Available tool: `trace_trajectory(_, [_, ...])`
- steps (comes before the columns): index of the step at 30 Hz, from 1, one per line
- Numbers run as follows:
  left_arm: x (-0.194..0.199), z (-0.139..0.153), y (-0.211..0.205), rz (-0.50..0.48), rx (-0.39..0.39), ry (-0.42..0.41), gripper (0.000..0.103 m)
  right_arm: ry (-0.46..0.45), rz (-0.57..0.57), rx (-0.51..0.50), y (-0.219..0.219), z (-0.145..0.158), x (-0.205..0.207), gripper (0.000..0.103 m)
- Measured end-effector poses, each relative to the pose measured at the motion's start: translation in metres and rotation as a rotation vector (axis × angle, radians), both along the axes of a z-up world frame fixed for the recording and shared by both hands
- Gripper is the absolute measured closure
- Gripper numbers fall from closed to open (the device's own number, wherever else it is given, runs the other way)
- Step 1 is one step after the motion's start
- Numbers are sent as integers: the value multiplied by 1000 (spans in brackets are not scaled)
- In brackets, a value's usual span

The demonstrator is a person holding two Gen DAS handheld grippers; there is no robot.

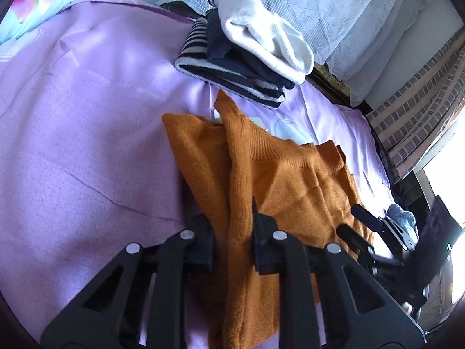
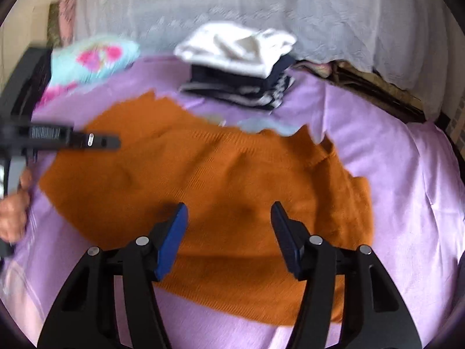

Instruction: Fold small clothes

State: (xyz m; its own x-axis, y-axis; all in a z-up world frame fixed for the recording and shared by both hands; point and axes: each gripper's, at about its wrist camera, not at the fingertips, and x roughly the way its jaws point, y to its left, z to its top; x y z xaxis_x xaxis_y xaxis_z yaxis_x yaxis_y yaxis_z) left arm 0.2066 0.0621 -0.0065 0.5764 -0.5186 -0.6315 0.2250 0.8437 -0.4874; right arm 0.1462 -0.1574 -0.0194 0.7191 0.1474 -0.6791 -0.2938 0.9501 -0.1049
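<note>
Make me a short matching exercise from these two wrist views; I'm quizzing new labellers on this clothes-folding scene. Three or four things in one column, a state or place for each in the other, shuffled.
Things:
1. orange sweater
2. white garment
3. left gripper
4. right gripper

States or places:
a. open above the knit, nothing between its jaws
b. top of the folded pile
c. closed on a bunched fold of orange knit
d. spread on the purple bedsheet

Pairs: 1-d, 2-b, 3-c, 4-a
</note>
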Motion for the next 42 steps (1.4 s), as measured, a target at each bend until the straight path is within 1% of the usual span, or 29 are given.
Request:
trace_trajectory(2, [-2, 2, 0, 1, 2, -6, 85, -1, -2, -4, -1, 2, 0, 41])
trace_trajectory(5, [-4, 4, -1, -1, -8, -13, 85, 13, 11, 68, -12, 6, 2, 41])
trace_trajectory(7, [-5, 7, -1, -3, -13, -22, 85, -25, 1, 133, -21, 17, -1, 41])
trace_trajectory(8, [-6, 8, -1, -5, -20, -23, 85, -45, -11, 141, -23, 21, -2, 41])
trace_trajectory(9, [-6, 10, -2, -8, -29, -24, 85, -41, -23, 109, -23, 19, 1, 41])
trace_trajectory(10, [-6, 12, -2, -12, -35, -26, 85, -13, -27, 69, -19, 13, 5, 40])
trace_trajectory(11, [-6, 13, -2, -14, -40, -28, 85, 31, -19, 32, -16, 1, 11, 35])
trace_trajectory(12, [-6, 15, -2, -19, -46, -30, 85, 32, -15, 28, -14, -3, 12, 35])
trace_trajectory(13, [-6, 16, -3, -20, -50, -30, 85, 32, -13, 40, -16, 2, 12, 35])
trace_trajectory(14, [-7, 17, -4, -23, -57, -30, 85, 33, 3, 79, -21, 9, 10, 34])
trace_trajectory(15, [-8, 19, -5, -24, -57, -31, 85, 38, 22, 141, -28, 14, 10, 34])
trace_trajectory(17, [-8, 21, -8, -16, -56, -23, 85, 68, 3, 254, -48, 19, 13, 33])
trace_trajectory(19, [-6, 22, -10, -12, -62, -6, 85, 66, -17, 308, -64, 22, 14, 33])
trace_trajectory(23, [-5, 32, -21, -18, -43, 2, 85, 46, -51, 395, -101, 29, 9, 33])
trace_trajectory(26, [-3, 42, -34, -21, -20, -3, 85, 30, -93, 455, -135, 33, 4, 33])
trace_trajectory(29, [-1, 52, -55, -30, 18, -16, 86, 31, -117, 520, -158, 33, 2, 33])
trace_trajectory(31, [-2, 57, -69, -30, 46, -33, 86, 52, -127, 631, -172, 31, 4, 33])
trace_trajectory(33, [-3, 60, -80, -30, 75, -57, 87, 112, -73, 805, -180, 25, 8, 33])
trace_trajectory(35, [-6, 61, -87, -19, 96, -72, 87, 197, 5, 951, -176, 19, 18, 33])
trace_trajectory(36, [-8, 60, -87, -13, 101, -75, 87, 238, 39, 1002, -168, 18, 24, 33])
trace_trajectory(37, [-10, 60, -87, -7, 105, -79, 87, 258, 62, 1024, -161, 21, 29, 33])
trace_trajectory(38, [-12, 59, -87, -1, 113, -84, 87, 272, 90, 1033, -152, 26, 33, 33])
trace_trajectory(39, [-15, 58, -86, 4, 119, -88, 87, 286, 129, 1020, -137, 34, 39, 32])
trace_trajectory(41, [-22, 56, -86, 9, 139, -96, 87, 306, 180, 966, -104, 50, 48, 23])
trace_trajectory(42, [-25, 55, -87, 9, 148, -101, 87, 307, 182, 952, -92, 54, 51, 22])
